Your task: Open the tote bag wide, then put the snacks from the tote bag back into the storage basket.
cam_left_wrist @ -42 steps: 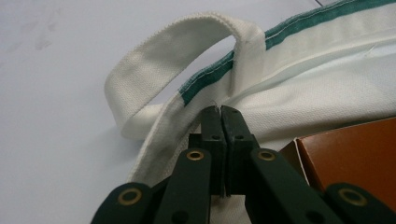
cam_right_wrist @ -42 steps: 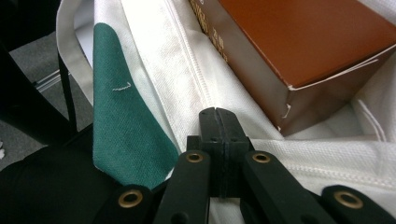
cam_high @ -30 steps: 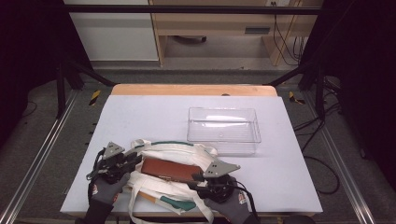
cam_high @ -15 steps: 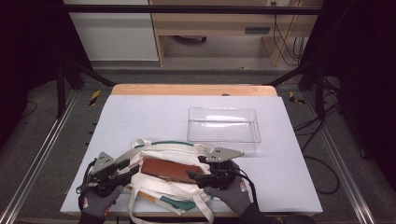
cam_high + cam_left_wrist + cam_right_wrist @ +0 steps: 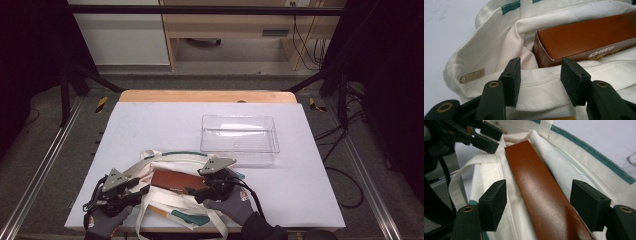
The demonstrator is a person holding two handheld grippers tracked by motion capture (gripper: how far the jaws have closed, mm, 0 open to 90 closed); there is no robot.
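Currently both tongs, left (image 5: pixel 537 82) and right (image 5: pixel 537 206), have just been opening — spread, pinching nothing; the long brown cardboard biscuit box (image 5: pixel 541 192) may slide from the cream canvas tote bag (image 5: pixel 175 162) — its mouth gapes unsupported.

Brown box (image 5: pixel 172 181) lies in cream tote bag (image 5: pixel 165 161) (both claws flanking).

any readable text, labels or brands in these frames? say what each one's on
"OREO": white logo on the side of the brown box lying in the mouth of the white tote bag, left gripper view.
A gold line of print under that logo is too blurred to read.
Pale print on the box's end flap is too small to read.
No text readable on the clear plastic bin.
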